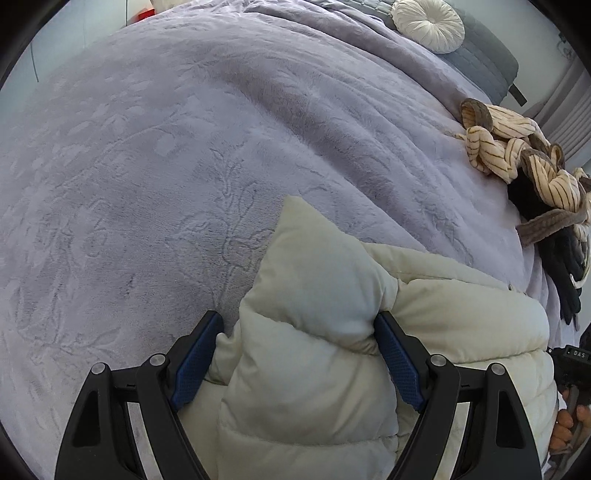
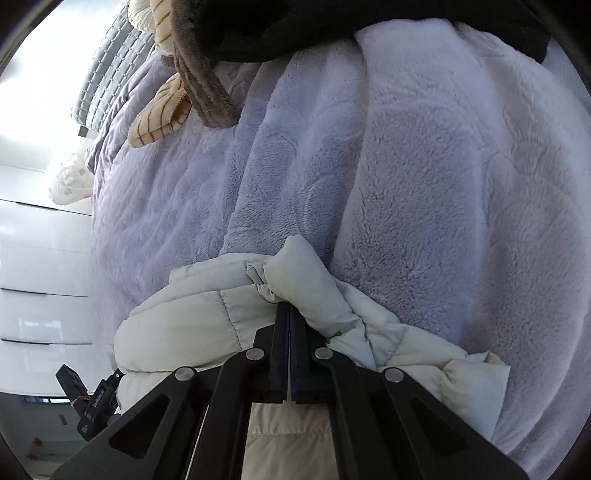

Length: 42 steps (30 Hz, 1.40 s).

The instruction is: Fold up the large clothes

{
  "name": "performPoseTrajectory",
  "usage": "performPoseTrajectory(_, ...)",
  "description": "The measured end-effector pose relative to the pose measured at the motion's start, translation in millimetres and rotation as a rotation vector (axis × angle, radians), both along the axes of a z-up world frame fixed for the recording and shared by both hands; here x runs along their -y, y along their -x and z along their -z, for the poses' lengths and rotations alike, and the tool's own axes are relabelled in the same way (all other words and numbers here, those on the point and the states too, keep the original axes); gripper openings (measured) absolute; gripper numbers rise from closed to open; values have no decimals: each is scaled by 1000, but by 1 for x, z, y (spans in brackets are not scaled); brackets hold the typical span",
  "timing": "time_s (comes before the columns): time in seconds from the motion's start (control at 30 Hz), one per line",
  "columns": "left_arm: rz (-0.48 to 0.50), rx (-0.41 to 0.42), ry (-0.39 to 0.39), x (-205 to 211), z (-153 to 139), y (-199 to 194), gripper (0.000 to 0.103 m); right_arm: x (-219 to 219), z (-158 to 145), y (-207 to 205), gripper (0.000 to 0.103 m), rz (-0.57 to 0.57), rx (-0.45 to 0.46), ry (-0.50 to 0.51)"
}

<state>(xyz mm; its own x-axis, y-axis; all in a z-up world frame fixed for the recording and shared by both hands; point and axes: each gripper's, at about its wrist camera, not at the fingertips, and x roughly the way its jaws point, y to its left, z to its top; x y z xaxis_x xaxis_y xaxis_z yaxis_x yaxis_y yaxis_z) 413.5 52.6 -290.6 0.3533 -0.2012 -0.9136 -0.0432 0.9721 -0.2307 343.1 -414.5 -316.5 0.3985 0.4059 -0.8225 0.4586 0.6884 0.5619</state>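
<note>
Right gripper (image 2: 289,314) clamps puffer jacket (image 2: 192,317) edge; left gripper (image 1: 295,332) straddles a fold, jaws wide, unclamped. Mid-fold; next, left pinches.

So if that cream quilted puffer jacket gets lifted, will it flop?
The cream quilted puffer jacket probably sags, since it bunches around the right claw. Its puffed panels suggest lightness. The smooth shell may slip.

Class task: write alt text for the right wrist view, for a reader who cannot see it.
The right gripper, its black fingers closed together, pinches a fold of a cream quilted puffer jacket lying on a lilac plush blanket. A cream-and-brown striped fleece garment and a black garment lie beyond.
</note>
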Motion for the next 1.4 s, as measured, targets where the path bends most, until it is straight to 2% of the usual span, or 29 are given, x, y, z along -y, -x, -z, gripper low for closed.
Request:
performPoseTrajectory(0.27,-95,15,-26,-33,-44,16,85,6,-38,19,4,80,9,-13)
performPoseTrajectory(0.43,-66,20,-47,-48,-69,52,85,5,-61,43,4,96,28,-25)
performPoseTrajectory(0.67,-41,-24,-5,-59,-78,115,85,0,-84,92,4,105,35,-53)
performPoseTrajectory(0.87,-43,-89,21,-61,-73,171,85,-11,-92,144,6,103,38,-95)
performPoseTrajectory(0.9,-41,-89,20,-60,-72,181,85,-13,-94,156,12,104,38,-101)
performPoseTrajectory(0.93,-38,-83,18,-59,-72,190,85,-17,-95,164,25,105,37,-106)
performPoseTrajectory(0.97,-35,-77,14,-58,-72,198,92,-19,-96,173,36,106,37,-110)
performPoseTrajectory(1.0,-34,-75,15,-58,-72,204,103,-22,-97,183,65,105,37,-111)
performPoseTrajectory(1.03,-37,-68,16,-58,-72,208,103,-24,-97,188,80,103,44,-114)
performPoseTrajectory(1.33,-20,-125,111,-42,-51,220,103,-46,-76,223,80,77,24,-162)
performPoseTrajectory(1.4,-41,-131,114,-40,-49,220,103,-50,-71,225,86,80,31,-173)
